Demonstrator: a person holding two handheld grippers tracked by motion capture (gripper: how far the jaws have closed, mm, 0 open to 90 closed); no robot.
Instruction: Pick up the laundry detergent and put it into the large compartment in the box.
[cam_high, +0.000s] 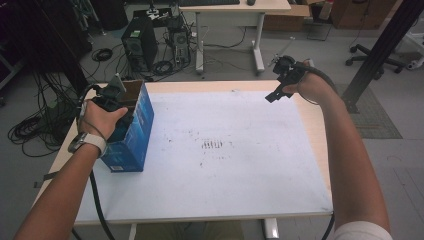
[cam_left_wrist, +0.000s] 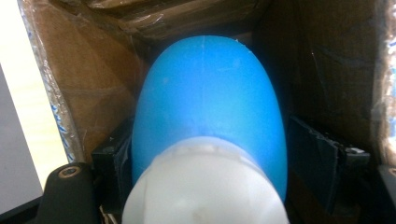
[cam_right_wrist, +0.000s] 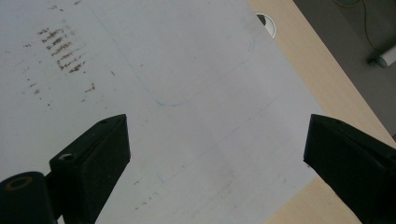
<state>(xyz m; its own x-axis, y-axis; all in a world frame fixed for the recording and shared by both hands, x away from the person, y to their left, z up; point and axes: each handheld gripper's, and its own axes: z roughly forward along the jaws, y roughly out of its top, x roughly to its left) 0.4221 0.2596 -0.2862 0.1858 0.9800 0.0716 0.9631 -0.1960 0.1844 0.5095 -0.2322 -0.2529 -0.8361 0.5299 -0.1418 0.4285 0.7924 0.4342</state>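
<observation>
Drop-off step: left gripper (cam_high: 121, 107) in the open blue cardboard box (cam_high: 134, 145) at table's 9 o'clock, jaws parted off the blue-and-white plastic bottle (cam_left_wrist: 208, 135); right gripper (cam_right_wrist: 215, 149) open, empty; next, lift out straight.

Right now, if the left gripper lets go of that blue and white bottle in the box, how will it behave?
The bottle looks smooth and rounded, so it is probably slippery between the jaws and apt to roll. It sits deep in the cardboard box, whose walls would likely catch it. The tall, narrow box near the table's edge could tip if nudged.
</observation>
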